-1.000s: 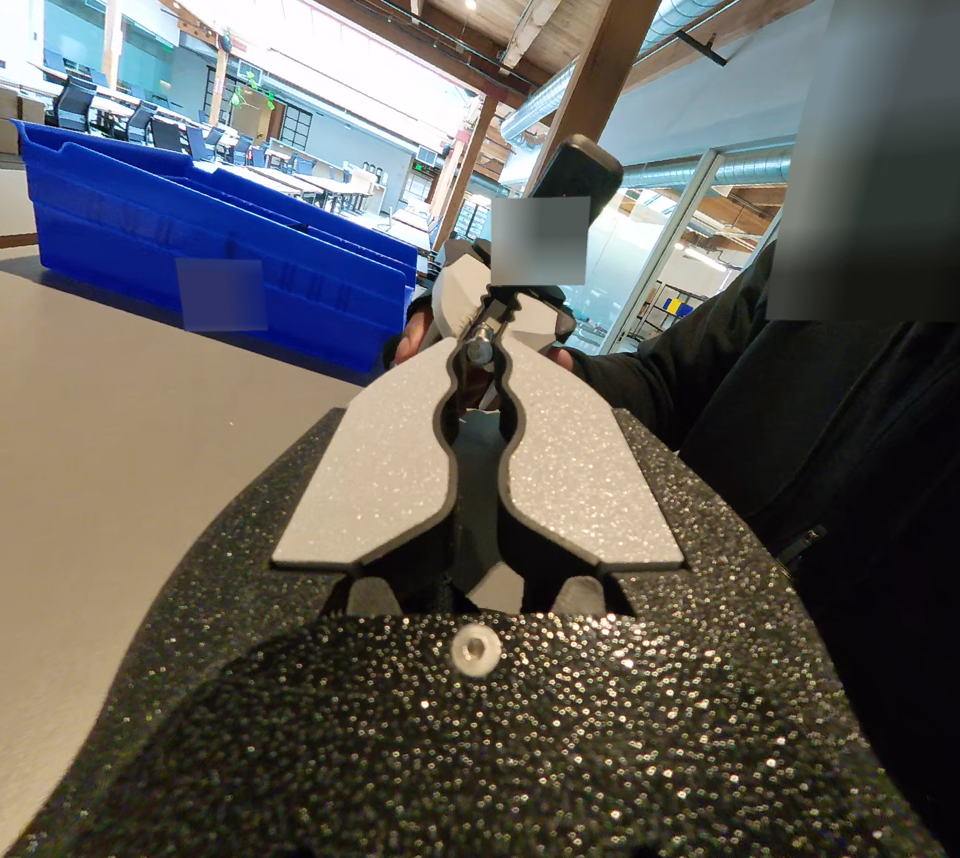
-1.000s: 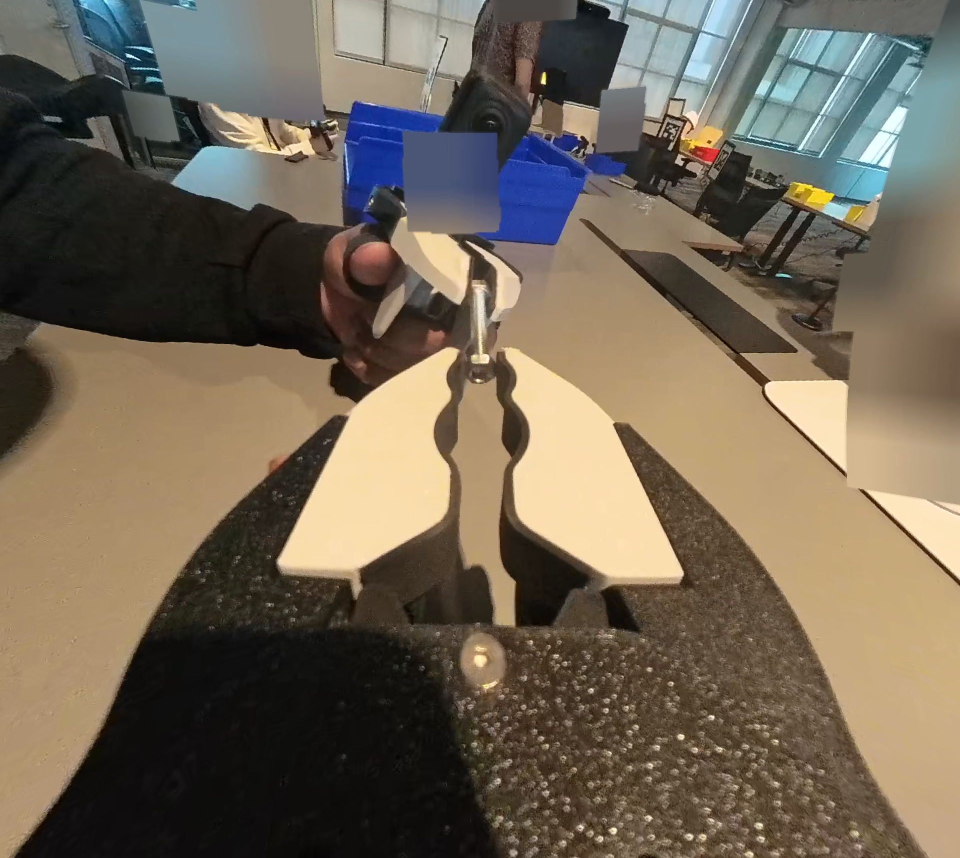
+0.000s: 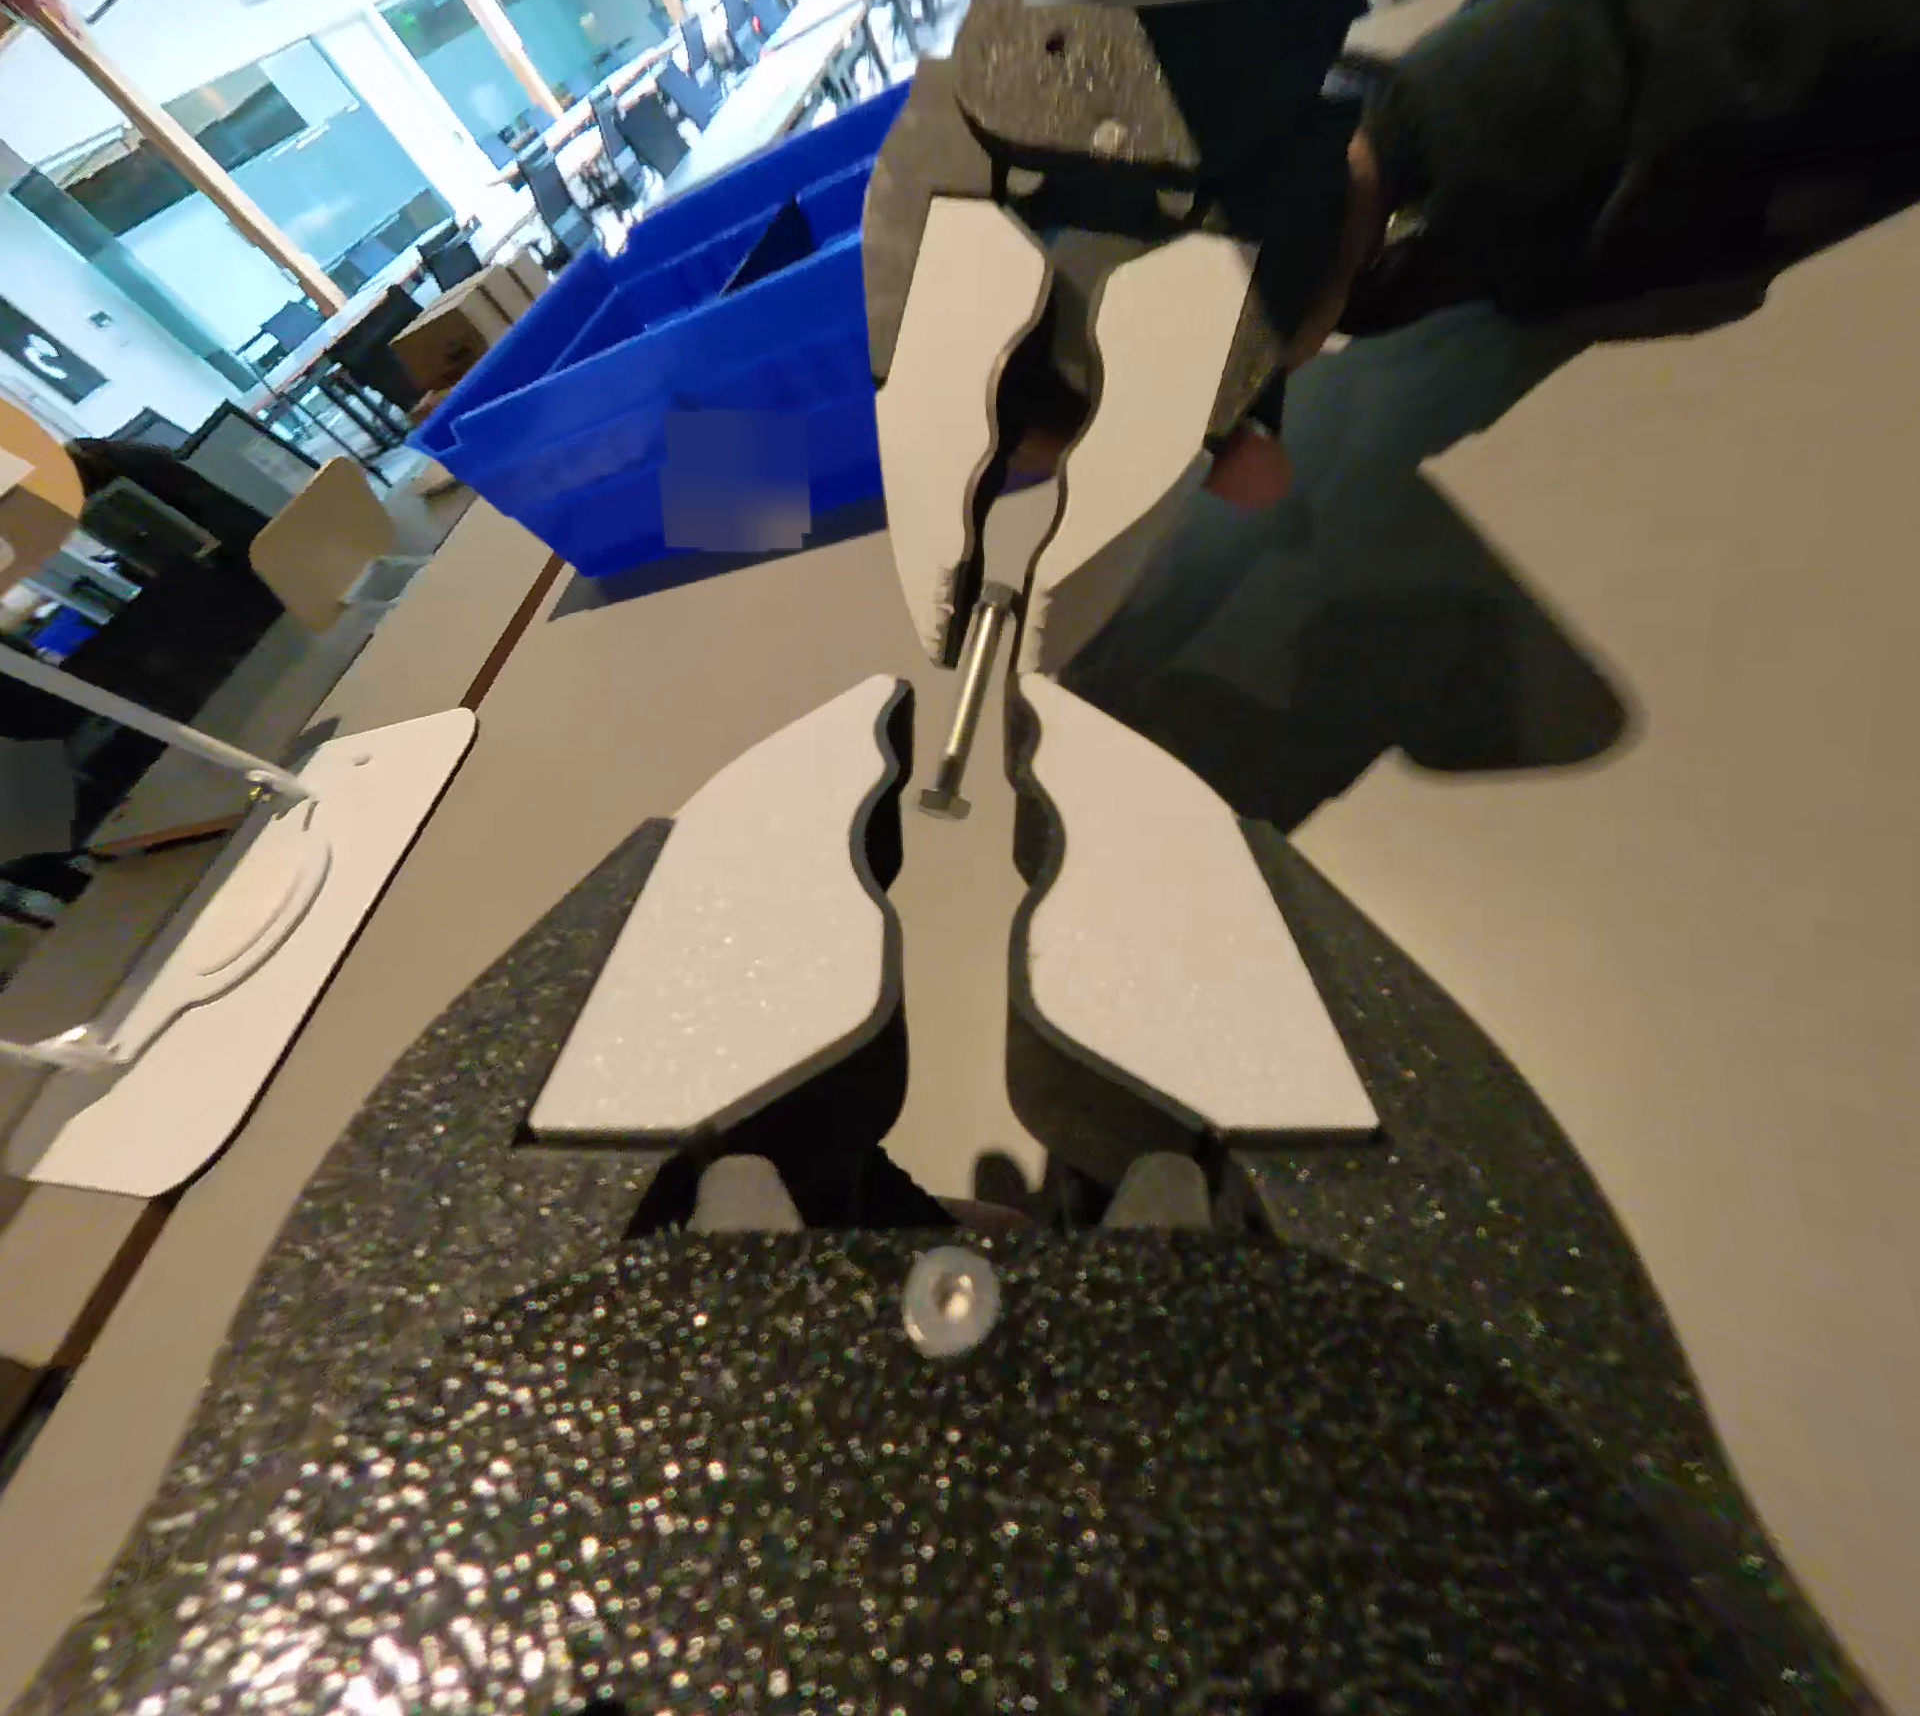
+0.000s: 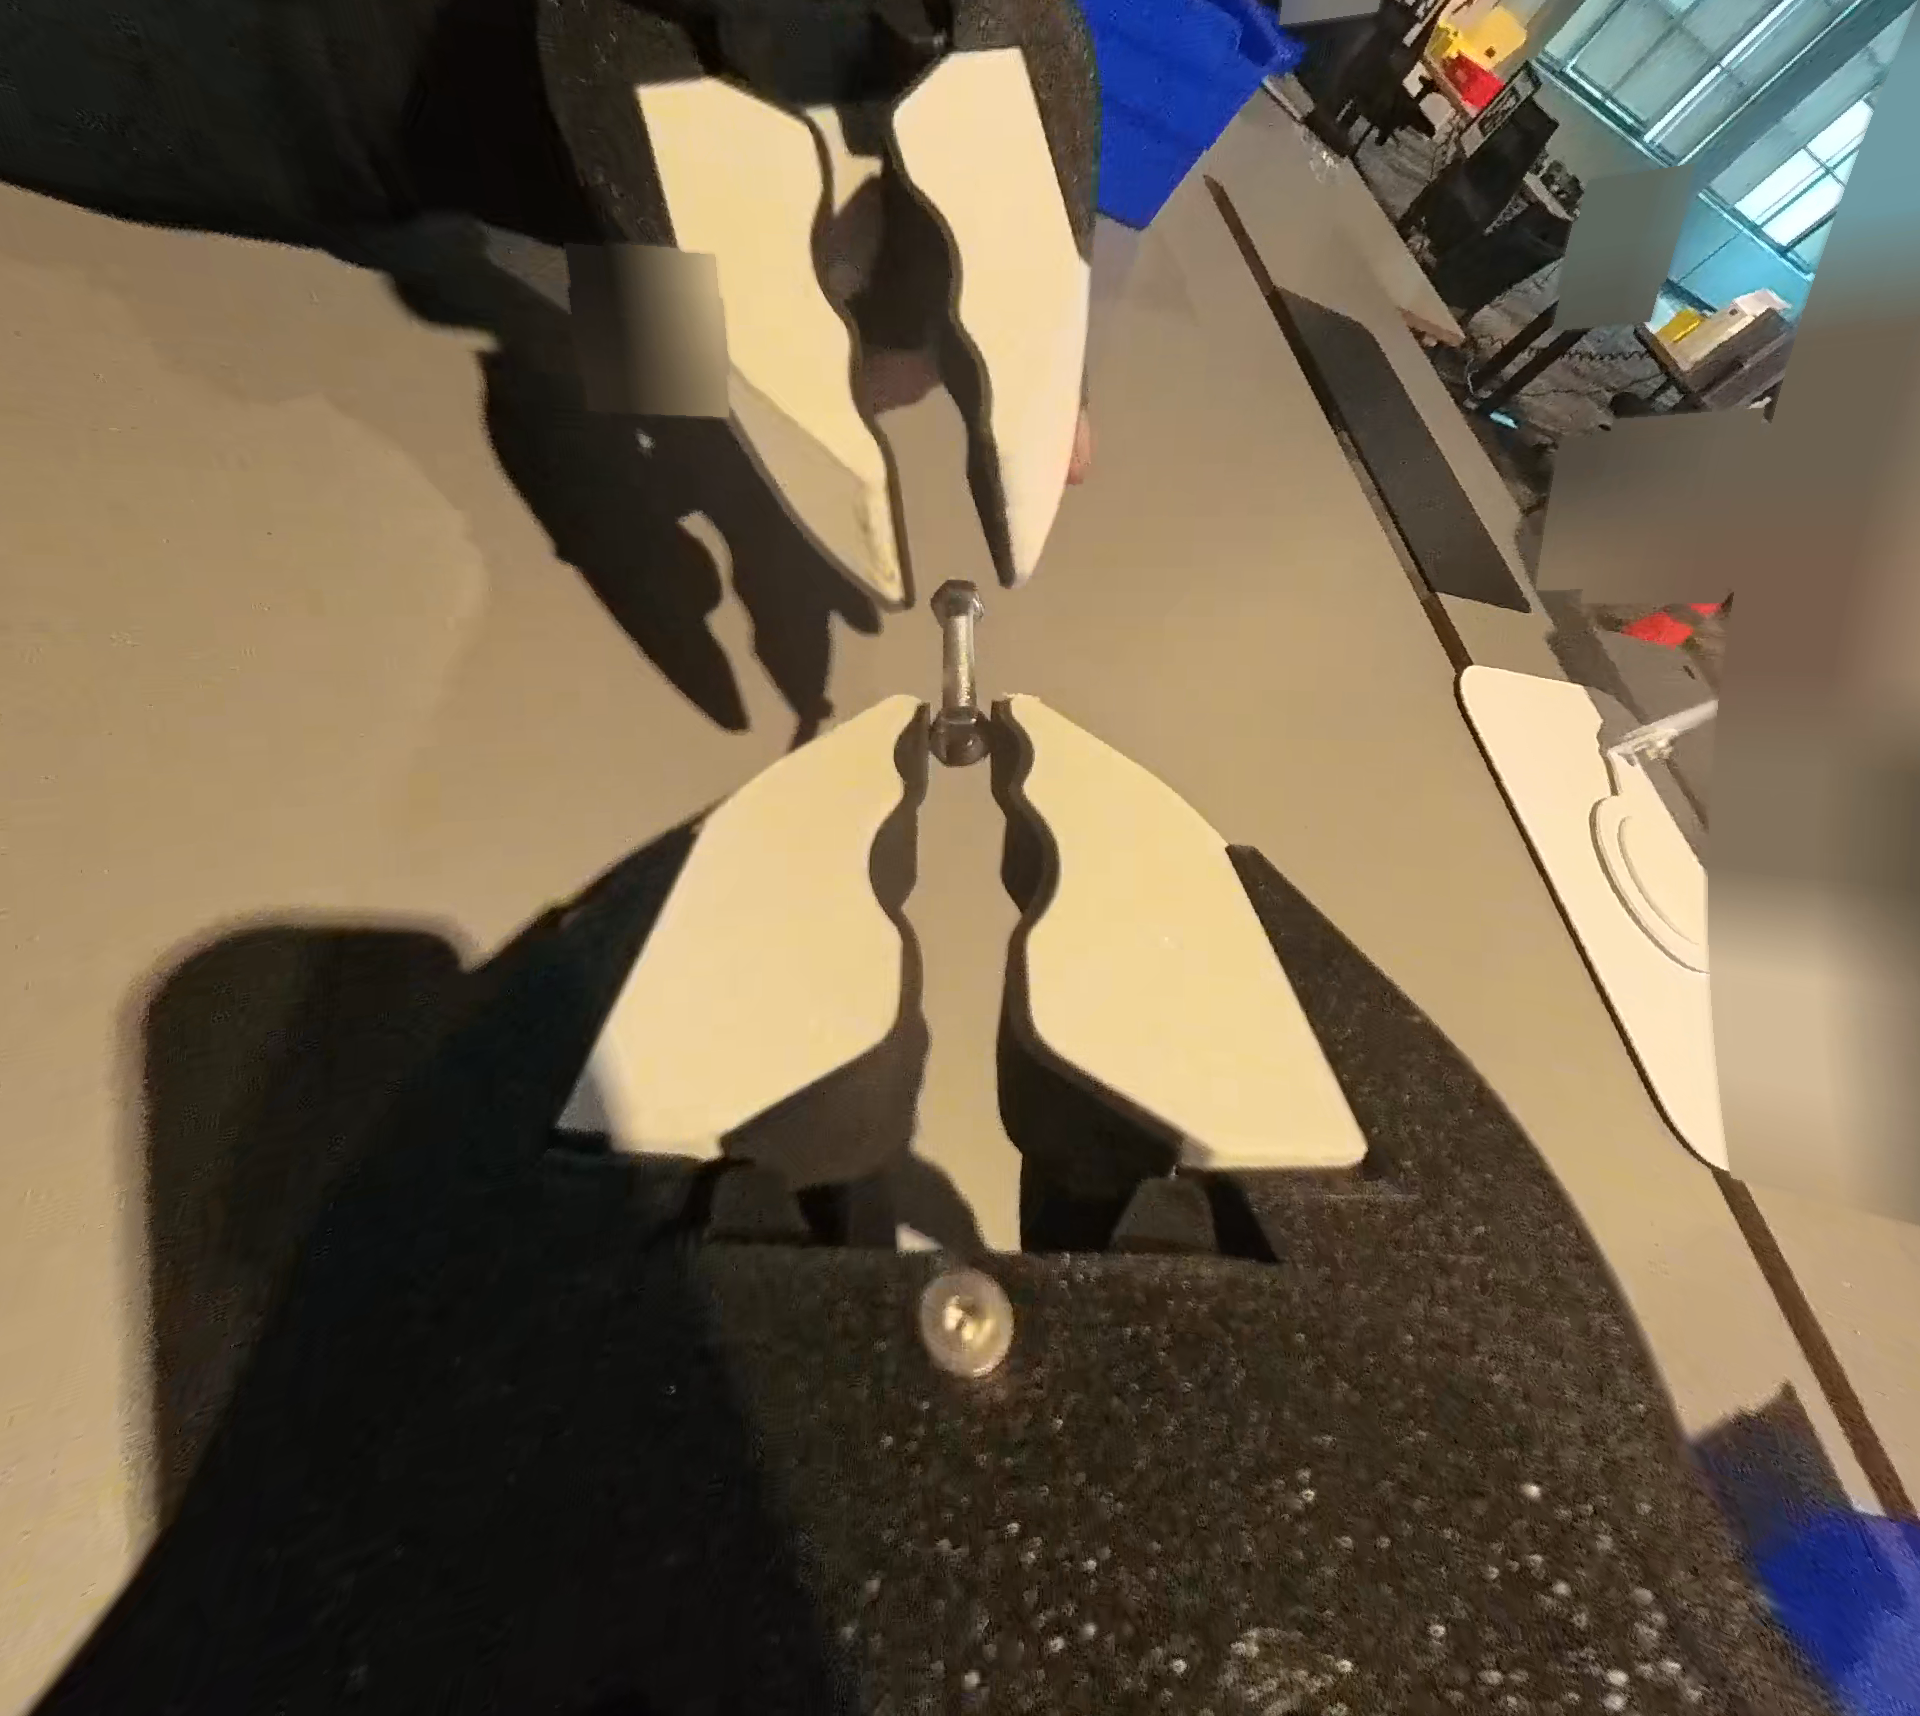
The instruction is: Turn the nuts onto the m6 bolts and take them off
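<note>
In the left wrist view, the left hand-held gripper (image 3: 958, 700) is filling the lower half of the frame, its two white fingers (image 3: 748, 928) standing apart with a clear gap between them, so it is released and grasping nothing. The bolt (image 3: 966, 710) is lying in line with that gap, its hex head (image 3: 943, 802) pointing toward the camera and sitting between the left fingertips without visibly touching either. The far end of the bolt is pinched at the tips of the right hand-held gripper (image 3: 992, 627), which is reaching down from the upper centre of the frame, held by a person's hand in a dark sleeve (image 3: 1621, 139) at the upper right.

In the right wrist view, the right hand-held gripper (image 4: 956, 716) is clenching on the near end of the bolt (image 4: 954, 669), where a dark round part, possibly a nut (image 4: 954, 744), is sitting between its tips; I cannot tell for sure. The left hand-held gripper (image 4: 951, 570) is hanging from the upper centre, its tips just beyond the bolt head and parted.

Everything is hovering above a grey desk (image 3: 1558, 991). Blue bins (image 3: 623, 419) are standing at centre left of the left view, and a white plate (image 3: 239, 939) is lying at the left edge.
</note>
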Motion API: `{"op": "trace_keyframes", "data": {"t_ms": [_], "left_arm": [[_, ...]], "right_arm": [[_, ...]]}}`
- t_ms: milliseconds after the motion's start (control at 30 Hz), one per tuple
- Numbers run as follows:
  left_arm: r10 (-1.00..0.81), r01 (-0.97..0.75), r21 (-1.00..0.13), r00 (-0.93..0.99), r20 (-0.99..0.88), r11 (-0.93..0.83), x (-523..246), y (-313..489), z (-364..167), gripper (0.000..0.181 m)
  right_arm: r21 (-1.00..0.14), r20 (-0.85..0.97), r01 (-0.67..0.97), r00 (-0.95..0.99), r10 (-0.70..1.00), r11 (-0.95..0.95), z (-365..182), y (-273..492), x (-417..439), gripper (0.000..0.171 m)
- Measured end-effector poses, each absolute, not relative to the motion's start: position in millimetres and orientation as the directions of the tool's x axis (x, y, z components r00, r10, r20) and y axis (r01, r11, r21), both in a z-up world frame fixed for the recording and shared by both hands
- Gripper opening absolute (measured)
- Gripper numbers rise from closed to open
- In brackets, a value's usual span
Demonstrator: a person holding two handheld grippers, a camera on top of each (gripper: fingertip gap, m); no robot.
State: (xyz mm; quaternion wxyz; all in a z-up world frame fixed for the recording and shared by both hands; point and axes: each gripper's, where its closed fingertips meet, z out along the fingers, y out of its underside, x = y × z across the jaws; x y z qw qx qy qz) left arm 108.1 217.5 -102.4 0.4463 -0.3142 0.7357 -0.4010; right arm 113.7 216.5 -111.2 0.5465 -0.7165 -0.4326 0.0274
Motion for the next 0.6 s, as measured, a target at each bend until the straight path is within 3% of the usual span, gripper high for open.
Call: {"op": "trace_keyframes", "data": {"t_ms": [600], "left_arm": [[-0.711, -0.240, -0.686, -0.415, -0.567, 0.687, 116, 220, -140, 0.012]], "right_arm": [[-0.729, 0.469, 0.681, 0.569, 0.675, -0.067, -132, 216, 109, 0.011]]}}
